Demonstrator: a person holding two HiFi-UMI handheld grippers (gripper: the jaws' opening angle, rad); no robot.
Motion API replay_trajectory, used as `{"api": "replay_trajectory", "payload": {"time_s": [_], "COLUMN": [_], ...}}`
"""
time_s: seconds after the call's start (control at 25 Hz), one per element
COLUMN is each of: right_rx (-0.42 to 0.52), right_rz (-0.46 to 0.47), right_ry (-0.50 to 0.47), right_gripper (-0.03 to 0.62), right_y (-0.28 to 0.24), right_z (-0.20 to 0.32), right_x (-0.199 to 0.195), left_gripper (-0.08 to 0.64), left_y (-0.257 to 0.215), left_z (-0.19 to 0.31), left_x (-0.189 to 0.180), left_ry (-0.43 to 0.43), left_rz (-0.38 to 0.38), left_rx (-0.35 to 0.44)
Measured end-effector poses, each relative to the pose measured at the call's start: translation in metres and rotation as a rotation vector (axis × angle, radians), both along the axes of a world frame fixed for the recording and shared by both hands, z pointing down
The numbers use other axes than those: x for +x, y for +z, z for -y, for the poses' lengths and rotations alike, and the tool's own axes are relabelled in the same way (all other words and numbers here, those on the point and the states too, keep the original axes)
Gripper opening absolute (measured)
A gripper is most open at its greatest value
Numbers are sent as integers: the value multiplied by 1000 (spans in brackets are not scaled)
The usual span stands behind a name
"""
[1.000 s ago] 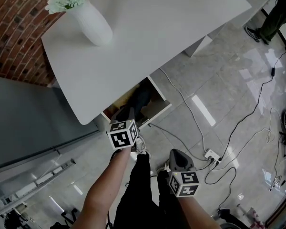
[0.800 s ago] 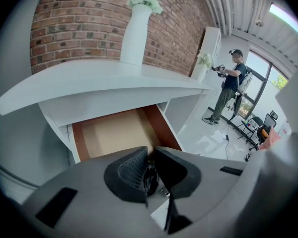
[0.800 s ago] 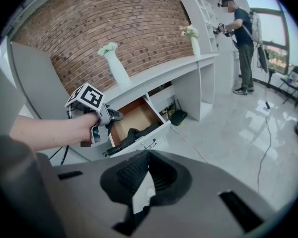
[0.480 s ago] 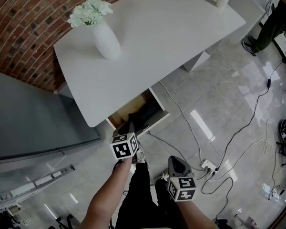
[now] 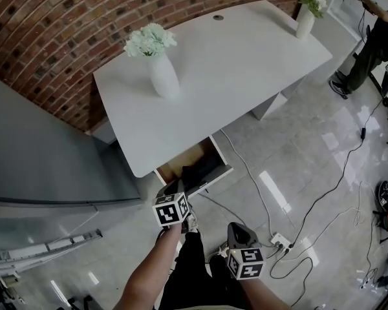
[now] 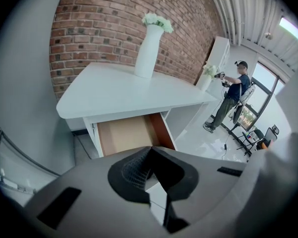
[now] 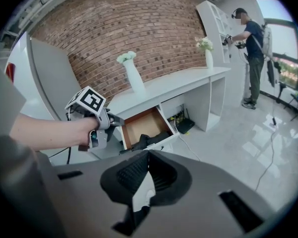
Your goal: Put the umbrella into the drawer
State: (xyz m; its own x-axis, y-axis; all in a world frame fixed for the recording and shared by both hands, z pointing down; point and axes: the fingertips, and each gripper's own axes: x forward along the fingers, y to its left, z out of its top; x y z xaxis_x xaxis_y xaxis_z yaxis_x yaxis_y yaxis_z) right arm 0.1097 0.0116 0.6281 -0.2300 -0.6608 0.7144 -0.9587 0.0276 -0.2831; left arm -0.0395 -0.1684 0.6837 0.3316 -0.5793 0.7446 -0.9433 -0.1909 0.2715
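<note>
Head view: the umbrella (image 5: 199,168) already lies in the open drawer (image 5: 215,175) under the white bench (image 5: 246,63), a dark shape down at the drawer's front. The left tongs (image 5: 177,186) hang just before the drawer's front corner. The right tongs (image 5: 236,228) hang lower in the picture, well apart from the drawer, over the floor.

Left gripper view: the jaws have just been closing and now meet tip to tip, clenched on nothing. Beyond them only the drawer's bare brown bottom shows; the umbrella is hidden behind the tongs' body.

Right gripper view: these jaws are also pressed together and empty. The umbrella's long axis runs along the drawer's front panel, and one end seems to reach past the corner by the left tongs. The left hand is clearly nearer, so tucking that end in or pushing the drawer shut likely falls to it.
</note>
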Motion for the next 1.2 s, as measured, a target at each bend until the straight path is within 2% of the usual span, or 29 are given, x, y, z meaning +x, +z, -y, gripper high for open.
{"api": "replay_trajectory", "payload": {"time_s": [0.36, 0.64, 0.88, 1.2], "right_rx": [30, 50, 26, 96], "right_rz": [11, 19, 46, 19], "right_ry": [-63, -75, -83, -113], "right_gripper": [17, 17, 17, 17], "right_y": [-26, -45, -50, -72], "right_z": [-12, -23, -49, -44], "right_x": [-15, -14, -16, -5], "left_gripper": [9, 9, 9, 9], "left_y": [-34, -57, -72, -90], "left_z": [-28, -54, -75, -109], "left_x": [-6, -2, 3, 5], "left_ry": [-45, -50, -31, -23], "left_rz": [-56, -90, -92, -80], "left_rx": [-13, -22, -24, -19]}}
